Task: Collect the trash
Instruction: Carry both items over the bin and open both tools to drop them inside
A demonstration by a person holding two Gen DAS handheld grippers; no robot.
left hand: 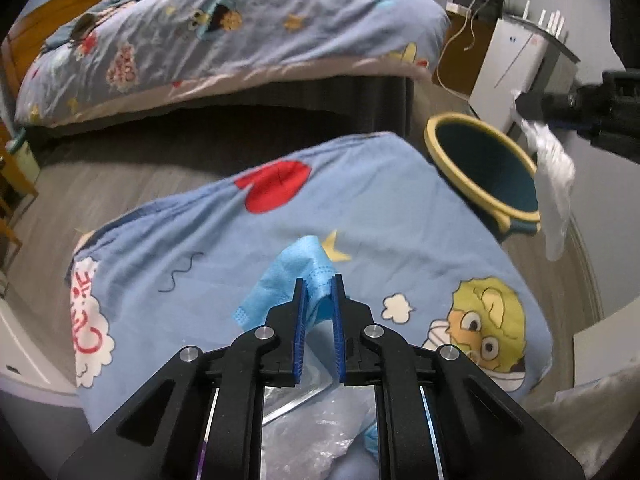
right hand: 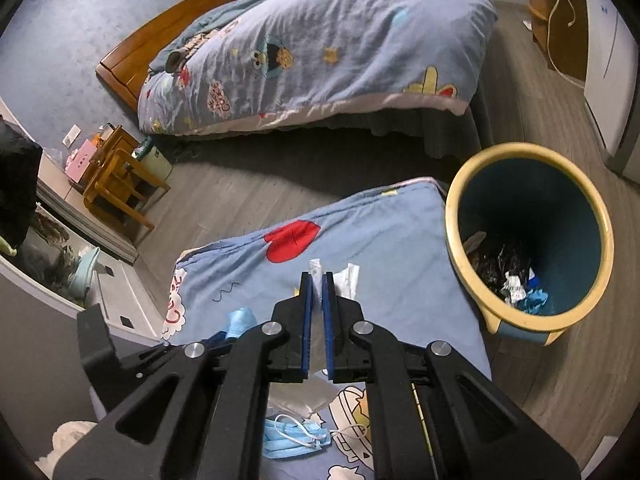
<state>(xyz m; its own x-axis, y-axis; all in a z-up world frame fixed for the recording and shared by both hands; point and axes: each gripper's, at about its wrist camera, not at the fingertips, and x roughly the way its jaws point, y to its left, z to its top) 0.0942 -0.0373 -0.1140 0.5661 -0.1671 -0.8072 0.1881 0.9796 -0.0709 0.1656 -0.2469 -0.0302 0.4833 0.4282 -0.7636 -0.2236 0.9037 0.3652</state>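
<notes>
My left gripper (left hand: 319, 284) is shut on a blue face mask (left hand: 288, 280) just above the cartoon-print bed cover (left hand: 200, 248). My right gripper (right hand: 317, 280) is shut on a white crumpled wrapper (right hand: 346, 278), which hangs from it in the left wrist view (left hand: 554, 184) beside the bin. The blue bin with a cream rim (right hand: 452, 216) stands on the floor at the bed's far right corner, with trash (right hand: 516, 284) in its bottom. Another blue mask (right hand: 292, 436) lies on the cover under the right gripper. Clear plastic (left hand: 316, 432) lies under the left gripper.
A second bed (right hand: 320, 52) with the same cover stands across a strip of grey wood floor (right hand: 224, 196). A wooden stool (right hand: 116, 176) is at the left. A white cabinet (left hand: 508, 64) and a wooden stand with cables (right hand: 556, 12) are at the right.
</notes>
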